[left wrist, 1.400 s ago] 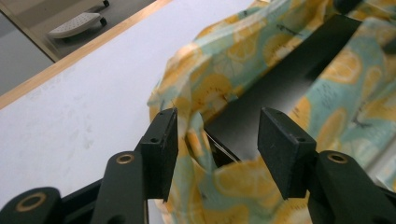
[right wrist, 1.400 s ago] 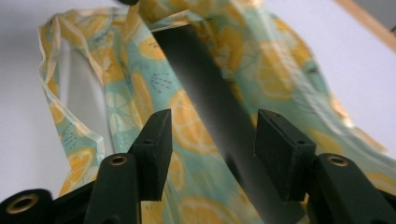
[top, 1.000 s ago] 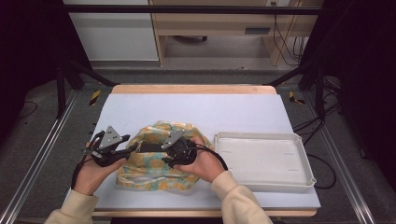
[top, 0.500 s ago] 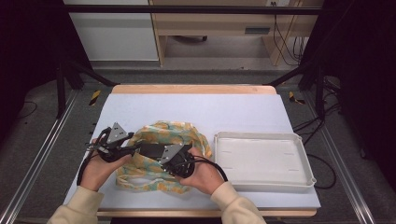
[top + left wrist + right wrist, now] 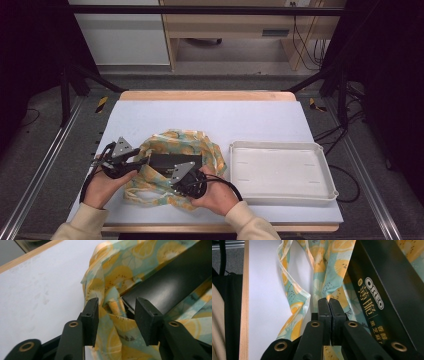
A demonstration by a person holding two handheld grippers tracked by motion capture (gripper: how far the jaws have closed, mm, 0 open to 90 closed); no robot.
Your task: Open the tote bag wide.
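High view: the fruit-print bag [image 5: 170, 165] lies on the counter [image 5: 250, 120] left of the white tray [image 5: 280, 170], with the black box [image 5: 172, 161] in its mouth. The left gripper [image 5: 116, 315] stands half open around bunched bag fabric; the right gripper [image 5: 329, 315] has just closed, pinching the bag's edge.

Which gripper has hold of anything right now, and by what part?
The right gripper is shut on the fruit-print bag, pinching its fabric edge beside the black box. The left gripper straddles bag fabric and the box's end; whether it grips is unclear.
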